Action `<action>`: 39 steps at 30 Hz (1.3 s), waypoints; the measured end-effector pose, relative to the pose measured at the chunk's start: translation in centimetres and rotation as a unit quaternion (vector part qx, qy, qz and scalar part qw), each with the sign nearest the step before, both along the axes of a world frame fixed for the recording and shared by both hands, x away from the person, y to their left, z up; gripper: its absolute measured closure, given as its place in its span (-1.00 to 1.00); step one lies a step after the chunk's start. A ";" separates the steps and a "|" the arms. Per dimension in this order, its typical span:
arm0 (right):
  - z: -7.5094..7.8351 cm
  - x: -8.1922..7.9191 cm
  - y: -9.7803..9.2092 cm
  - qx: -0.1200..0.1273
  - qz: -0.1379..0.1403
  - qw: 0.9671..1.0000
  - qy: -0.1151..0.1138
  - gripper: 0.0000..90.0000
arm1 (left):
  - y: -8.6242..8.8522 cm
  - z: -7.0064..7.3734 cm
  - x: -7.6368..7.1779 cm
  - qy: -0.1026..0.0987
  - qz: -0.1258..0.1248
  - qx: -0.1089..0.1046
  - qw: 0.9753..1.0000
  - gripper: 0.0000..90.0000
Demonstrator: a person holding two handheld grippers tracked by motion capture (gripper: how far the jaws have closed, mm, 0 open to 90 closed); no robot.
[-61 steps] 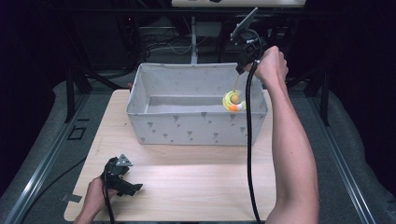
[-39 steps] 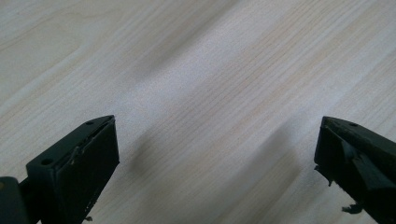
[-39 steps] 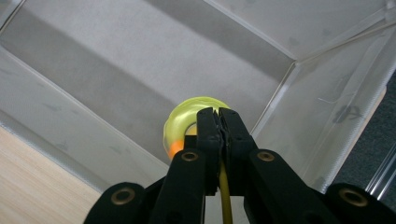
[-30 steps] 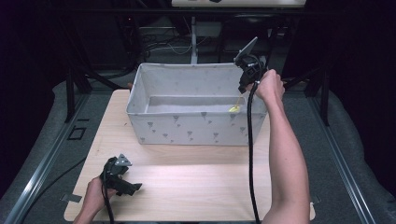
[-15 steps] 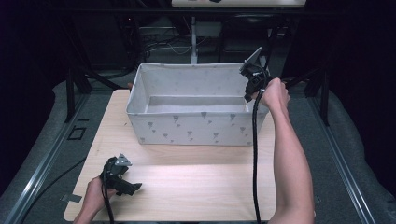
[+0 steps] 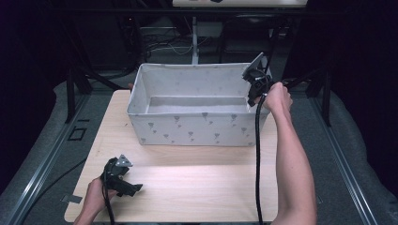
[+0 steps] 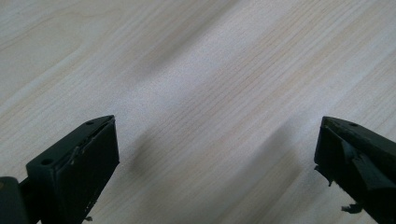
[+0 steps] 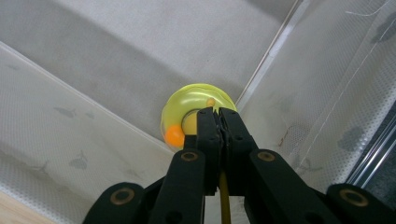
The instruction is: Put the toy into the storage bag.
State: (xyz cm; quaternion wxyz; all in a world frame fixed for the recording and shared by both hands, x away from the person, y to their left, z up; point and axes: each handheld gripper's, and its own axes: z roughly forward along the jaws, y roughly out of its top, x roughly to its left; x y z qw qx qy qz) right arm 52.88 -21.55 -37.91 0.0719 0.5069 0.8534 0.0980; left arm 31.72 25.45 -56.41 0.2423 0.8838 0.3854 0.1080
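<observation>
My left gripper (image 6: 123, 180) rests at seven o'clock on the wooden table (image 6: 197, 183), jaws spread wide over bare wood, well apart from the action. At two o'clock, my right gripper (image 8: 217, 122) pinches a yellow toy (image 8: 195, 114) with an orange knob, hanging straight below the jaws in the fabric bin's (image 6: 197, 129) right corner. Walls crowd close; open room lies toward nine o'clock.

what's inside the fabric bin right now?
In the fabric bin, the right tongs grip a yellow toy near a corner. Its underside is hidden; the near wall hides part of the floor.
</observation>
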 end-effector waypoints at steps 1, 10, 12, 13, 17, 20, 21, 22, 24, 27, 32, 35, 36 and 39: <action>0.0 0.0 0.0 0.000 0.000 1.000 0.001 0.94 | 0.0 0.0 0.0 -0.001 0.000 0.000 1.000 -1.00; 2.2 -0.5 -0.4 0.036 0.001 0.999 -0.011 0.23 | 0.0 0.0 0.0 -0.002 0.000 -0.001 1.000 -1.00; 2.9 -0.8 -0.3 0.042 -0.002 0.999 -0.024 0.05 | 0.0 0.1 0.0 -0.002 0.000 -0.001 1.000 -1.00; 3.3 -0.9 -0.3 0.047 0.000 0.999 -0.025 -0.02 | 0.0 0.1 0.0 -0.003 0.001 -0.001 1.000 -1.00; 4.6 -1.5 0.0 0.051 0.003 0.998 -0.032 -0.28 | 0.0 0.0 0.0 -0.002 0.001 0.000 1.000 -1.00; 5.5 -2.1 0.3 0.060 0.009 0.997 -0.041 -0.46 | 0.0 0.0 0.0 -0.002 0.001 0.001 1.000 -1.00; 5.8 -2.2 0.4 0.062 0.014 0.997 -0.040 -0.52 | 0.0 0.1 0.0 -0.002 0.000 0.000 1.000 -1.00; 6.2 -2.5 0.6 0.063 0.018 0.997 -0.044 -0.54 | 0.0 0.0 0.0 -0.002 0.001 0.000 1.000 -1.00; 6.7 -3.0 0.9 0.060 0.027 0.997 -0.044 -0.65 | 0.0 0.1 0.0 -0.003 0.001 0.000 1.000 -1.00; 7.4 -3.9 1.5 0.060 0.041 0.996 -0.052 -0.70 | 0.0 0.1 0.0 -0.002 0.001 0.000 1.000 -1.00; 8.3 -5.5 2.4 0.062 0.061 0.994 -0.063 -0.81 | 0.0 0.0 0.0 -0.001 0.001 0.001 1.000 -1.00; 8.9 -6.6 2.9 0.062 0.078 0.993 -0.066 -0.86 | 0.0 0.0 0.0 -0.001 0.001 0.001 1.000 -1.00; 9.0 -6.8 3.0 0.061 0.084 0.992 -0.071 -0.87 | 0.0 0.0 0.0 -0.001 0.001 0.001 1.000 -1.00; 9.2 -8.0 3.5 0.058 0.096 0.991 -0.077 -0.93 | 0.0 0.0 0.0 -0.001 0.001 0.001 1.000 -1.00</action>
